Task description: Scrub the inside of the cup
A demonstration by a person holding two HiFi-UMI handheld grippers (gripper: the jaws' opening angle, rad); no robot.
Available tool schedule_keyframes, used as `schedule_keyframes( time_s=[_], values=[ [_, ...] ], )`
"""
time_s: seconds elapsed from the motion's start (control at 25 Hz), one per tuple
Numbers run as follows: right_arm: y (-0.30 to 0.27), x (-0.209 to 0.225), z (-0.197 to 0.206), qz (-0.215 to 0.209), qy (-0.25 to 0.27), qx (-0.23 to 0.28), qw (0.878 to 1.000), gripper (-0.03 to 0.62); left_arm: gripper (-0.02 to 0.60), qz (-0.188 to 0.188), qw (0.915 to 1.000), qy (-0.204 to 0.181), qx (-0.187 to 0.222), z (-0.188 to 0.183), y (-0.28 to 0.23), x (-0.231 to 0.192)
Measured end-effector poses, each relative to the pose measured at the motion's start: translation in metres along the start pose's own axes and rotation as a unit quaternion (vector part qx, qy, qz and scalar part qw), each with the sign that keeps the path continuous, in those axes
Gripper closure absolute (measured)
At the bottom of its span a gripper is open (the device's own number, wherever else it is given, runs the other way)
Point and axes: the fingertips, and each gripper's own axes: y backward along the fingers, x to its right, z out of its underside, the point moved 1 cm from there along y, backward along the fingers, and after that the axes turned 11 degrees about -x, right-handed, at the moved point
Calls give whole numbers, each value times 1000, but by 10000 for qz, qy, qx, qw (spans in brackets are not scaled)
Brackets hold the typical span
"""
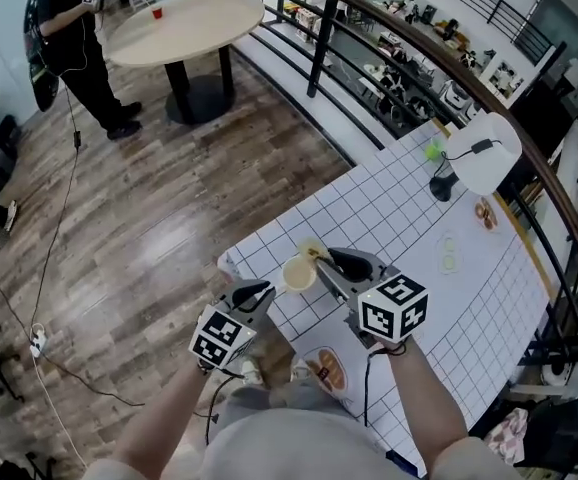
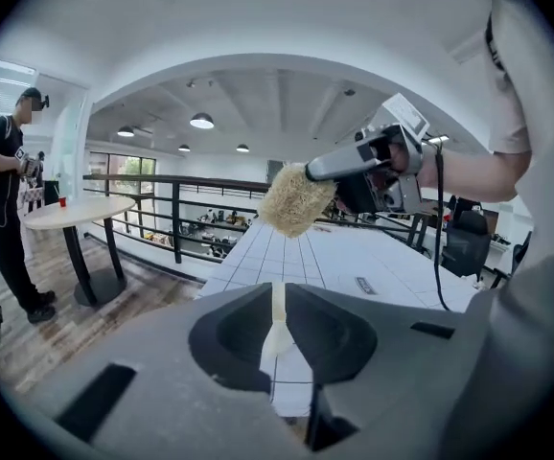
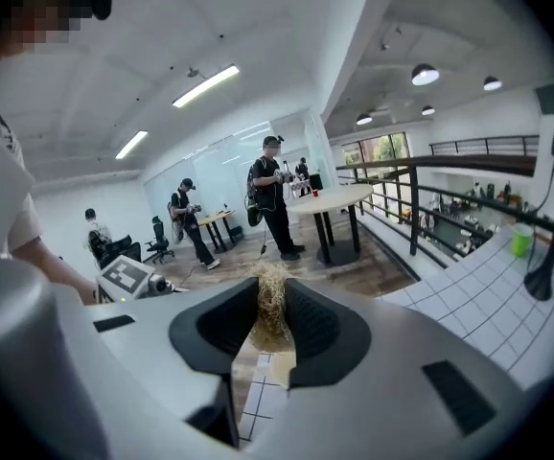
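The small cream-coloured round cup (image 1: 298,274) is held in the air over the near left corner of the white desk ruled in a dark grid (image 1: 389,203), with its open mouth turned up toward the head camera. It is carried by the left claw (image 1: 266,294), whose jaws are drawn narrow and pinched on a thin cream strip of the cup; whether that strip is wall or handle cannot be told. The right claw (image 1: 335,265) is closed on a straw-coloured scrubber of coarse fibre (image 2: 296,200), which fills the gap between its jaws and sticks out past their tips

The deciding relation is seen best in the left gripper view: the scrubber lies straight ahead of the left claw and above it, apart from the pinched strip, with the right claw reaching in from the right. In the head view the scrubber is placed at the far right edge of the cup's mouth; contact with the rim cannot be settled. The cup's axis is judged roughly upright, so the scrubber would have to be lowered along that axis, toward the left claw, to get inside
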Motion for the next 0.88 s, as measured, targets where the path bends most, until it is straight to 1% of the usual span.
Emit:
schedule_keyframes(
  time_s=[0.12,0.2,0.24,0.32,0.4,0.52,0.6,0.72,0.8,0.88],
  values=[
    [16,-12,-12,204,319,205,9991,501,534,-87,9999,-1,149,-11,19,4],
    [27,-18,-25,316,469,446,9974,502,549,-255,9991,-4,335,-26,33,3],
    [34,-21,-32,412,559,593,9958,502,563,-375,9983,-28,439,-35,41,2],
    [49,-26,-43,631,750,875,9913,500,568,-581,9962,-82,651,-55,58,3],
    [63,-33,-51,790,886,1118,9866,500,568,-673,9937,-121,894,-76,76,8],
    [84,-47,-62,907,1001,1432,9804,500,568,-741,9900,-182,1184,-105,103,17],
    [98,-58,-72,1003,1139,1676,9741,500,568,-843,9860,-165,1427,-125,125,20],
    [118,-72,-91,1201,1414,2089,9602,500,568,-1076,9770,-181,1830,-157,159,20],
    [131,-82,-102,1289,1571,2321,9512,500,568,-1189,9712,-306,2041,-176,179,26],
    [144,-94,-112,1303,1704,2537,9432,500,568,-1261,9667,-582,2150,-192,196,34]
  ],
)
